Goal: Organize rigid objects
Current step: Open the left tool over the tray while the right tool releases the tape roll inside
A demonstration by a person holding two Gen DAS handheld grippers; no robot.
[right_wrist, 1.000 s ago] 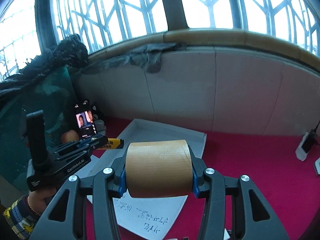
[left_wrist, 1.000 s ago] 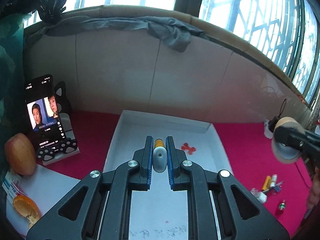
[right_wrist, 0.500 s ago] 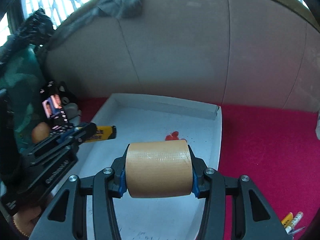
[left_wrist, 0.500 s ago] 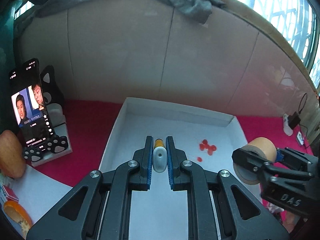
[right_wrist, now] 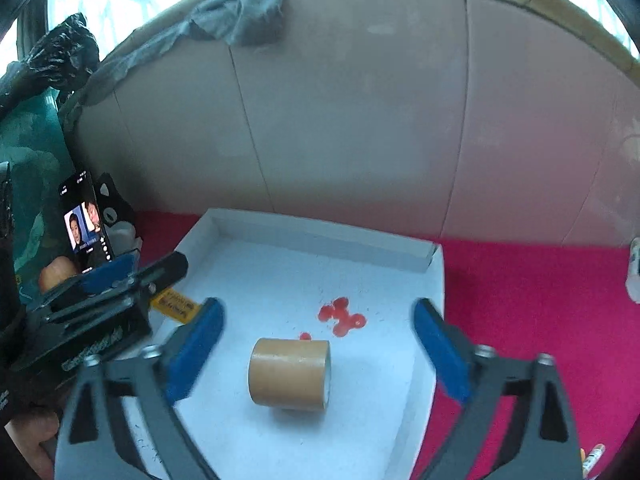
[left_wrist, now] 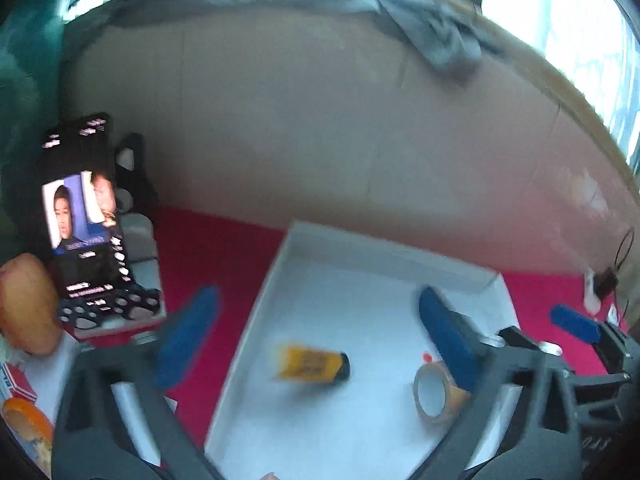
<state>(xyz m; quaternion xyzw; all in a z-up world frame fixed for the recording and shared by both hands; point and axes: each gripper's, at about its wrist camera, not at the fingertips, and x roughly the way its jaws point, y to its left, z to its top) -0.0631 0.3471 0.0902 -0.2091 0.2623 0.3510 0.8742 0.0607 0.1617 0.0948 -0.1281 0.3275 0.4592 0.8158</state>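
White tray point(right_wrist: 434, 276): tape roll point(right_wrist: 290, 374), yellow tube point(left_wrist: 310, 365).

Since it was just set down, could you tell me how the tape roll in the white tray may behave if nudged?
The tape roll lies on its curved side, so it will probably roll across the white tray. Its hollow core suggests it is light.

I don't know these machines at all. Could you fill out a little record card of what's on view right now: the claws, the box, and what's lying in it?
left gripper: open, holding nothing
right gripper: open, holding nothing
container: shallow white cardboard tray on the red cloth
in tray, item 1: brown roll of packing tape, lying on its curved side
in tray, item 2: small yellow cylinder with a black end, lying flat, blurred
in tray, marks: red blotches beyond the roll
beside tray: lit smartphone on a stand, left of it
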